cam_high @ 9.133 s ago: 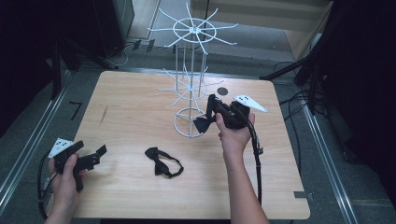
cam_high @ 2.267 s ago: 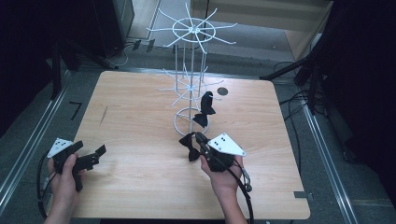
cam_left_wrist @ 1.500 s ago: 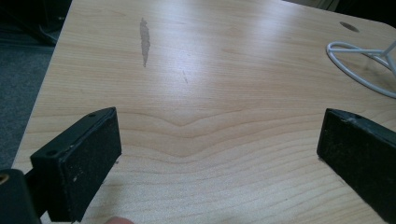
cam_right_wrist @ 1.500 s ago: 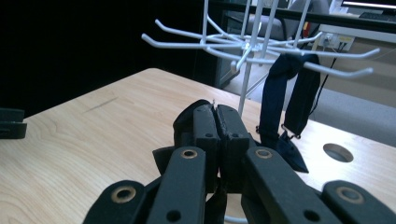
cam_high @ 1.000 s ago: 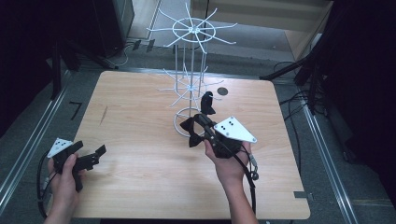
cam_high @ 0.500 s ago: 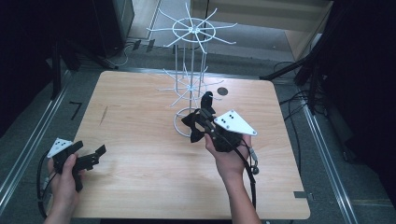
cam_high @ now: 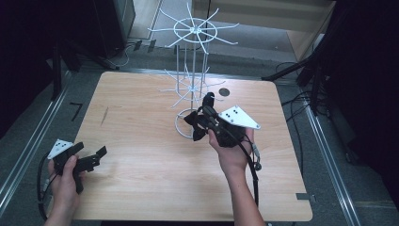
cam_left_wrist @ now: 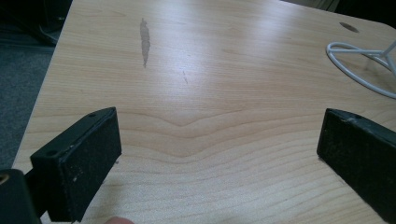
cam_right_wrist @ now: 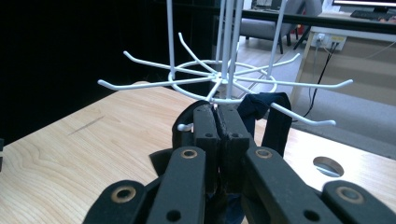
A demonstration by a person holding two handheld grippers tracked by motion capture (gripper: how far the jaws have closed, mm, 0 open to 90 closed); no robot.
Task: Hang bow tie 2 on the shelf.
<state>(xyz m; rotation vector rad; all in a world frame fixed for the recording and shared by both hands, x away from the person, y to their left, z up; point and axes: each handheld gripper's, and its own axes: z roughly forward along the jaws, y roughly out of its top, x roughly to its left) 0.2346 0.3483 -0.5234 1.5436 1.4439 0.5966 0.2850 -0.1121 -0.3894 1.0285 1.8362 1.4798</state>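
no readable text, no labels, no numbers

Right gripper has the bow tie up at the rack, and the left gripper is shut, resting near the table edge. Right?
Not quite: the left gripper is open, jaws wide apart, as the left gripper view shows. The right gripper does hold the bow tie at the rack.

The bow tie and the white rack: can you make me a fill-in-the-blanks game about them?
1. The right hand-held gripper is shut on a black ____.
2. The white wire rack stands on a ____ table.
3. The left hand-held gripper has its jaws ____, with nothing between them.
4. Another bow tie already hangs on a ____ of the rack.

Missing words: bow tie; wooden; open; hook
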